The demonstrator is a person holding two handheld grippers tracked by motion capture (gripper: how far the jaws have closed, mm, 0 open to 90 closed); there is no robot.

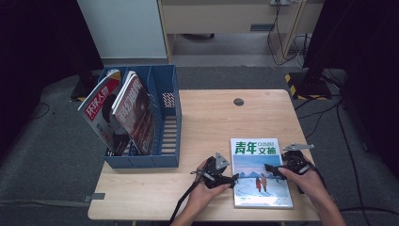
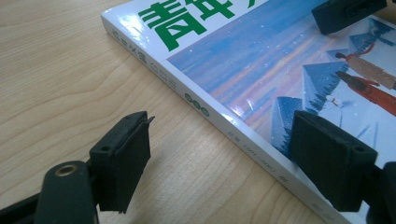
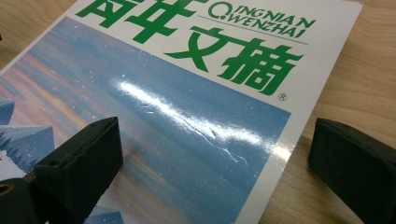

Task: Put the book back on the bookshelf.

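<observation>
High view: magazine flat on the bench, front right. Left gripper at its left edge, right gripper at its right edge; both sets of fingers spread, straddling the edges. Blue file rack with two magazines stands rear left.

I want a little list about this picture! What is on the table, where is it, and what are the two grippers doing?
magazine: lies flat on the table, front right, cover up, green title
table: light wood
file rack: blue, at the table's left edge
rack contents: two magazines leaning in it
left gripper: open, jaws straddling the magazine's spine edge
right gripper: open, jaws straddling the magazine's opposite edge
held: nothing yet
</observation>
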